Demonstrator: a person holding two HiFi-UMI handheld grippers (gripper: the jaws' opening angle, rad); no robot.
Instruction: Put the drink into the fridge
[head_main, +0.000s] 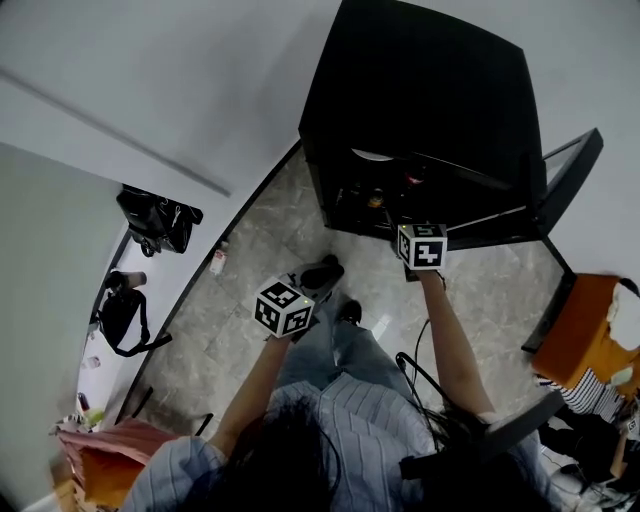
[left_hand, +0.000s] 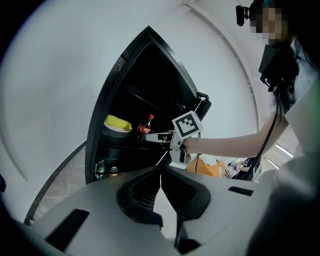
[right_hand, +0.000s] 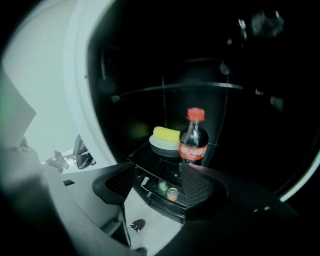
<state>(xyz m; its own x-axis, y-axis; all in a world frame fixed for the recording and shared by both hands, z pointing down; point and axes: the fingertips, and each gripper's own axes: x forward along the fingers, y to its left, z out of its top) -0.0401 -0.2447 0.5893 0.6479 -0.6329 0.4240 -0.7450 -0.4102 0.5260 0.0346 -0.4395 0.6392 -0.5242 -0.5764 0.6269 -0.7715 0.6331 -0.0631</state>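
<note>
My right gripper (right_hand: 159, 172) reaches into the fridge (head_main: 420, 90), jaws apart, nothing gripped. The cola bottle (right_hand: 193, 136), white script on its red label unreadable, stands on a shelf (right_hand: 152, 160). My left gripper (left_hand: 160, 172) is closed, empty

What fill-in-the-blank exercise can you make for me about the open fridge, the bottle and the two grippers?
1. The cola bottle standing in the fridge has a ___ cap.
2. Beside it, a white bowl holds something ___.
3. The right gripper has its jaws spread ___.
4. The left gripper, jaws together, holds ___.

Missing words: red; yellow; apart; nothing.
</note>
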